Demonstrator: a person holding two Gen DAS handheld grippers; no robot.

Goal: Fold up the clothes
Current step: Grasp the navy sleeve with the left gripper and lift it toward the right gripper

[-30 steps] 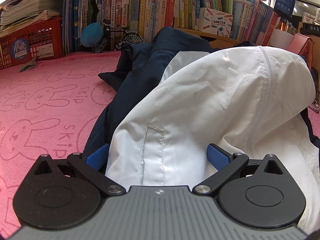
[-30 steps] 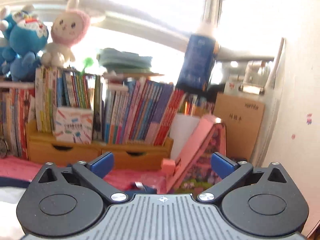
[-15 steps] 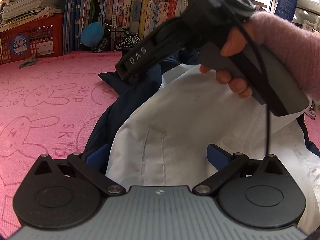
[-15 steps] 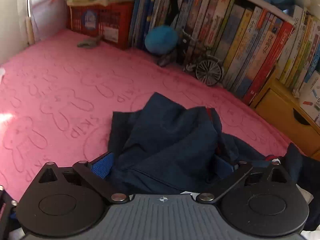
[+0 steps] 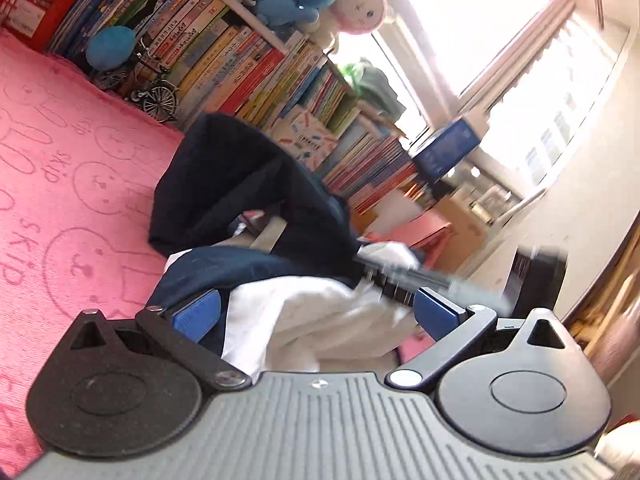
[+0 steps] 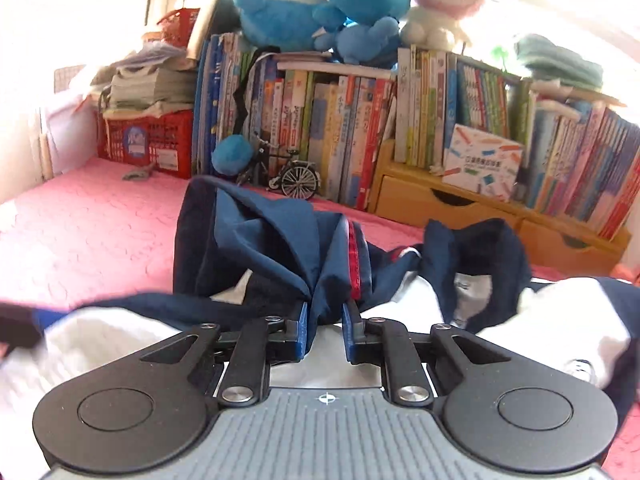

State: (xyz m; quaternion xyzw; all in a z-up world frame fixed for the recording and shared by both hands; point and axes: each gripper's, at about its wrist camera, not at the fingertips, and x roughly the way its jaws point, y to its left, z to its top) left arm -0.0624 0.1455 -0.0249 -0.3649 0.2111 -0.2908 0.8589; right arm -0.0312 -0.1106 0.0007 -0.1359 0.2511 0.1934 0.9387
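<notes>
right claw (image 6: 325, 322) pinching navy jacket (image 6: 272, 248) fold; left claw (image 5: 316, 314) spread, jacket between.

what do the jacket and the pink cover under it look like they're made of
Jacket: likely thin woven synthetic, navy and white, matte with slight sheen; it holds sharp creases where the right gripper pinches it. Pink cover: seemingly soft textured cloth, matte, with rabbit outlines and lettering pressed in.

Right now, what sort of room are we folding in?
Probably a child's bedroom or study corner at home: packed rows of books, plush toys on top, and a pink rabbit-print cover under the jacket.
</notes>
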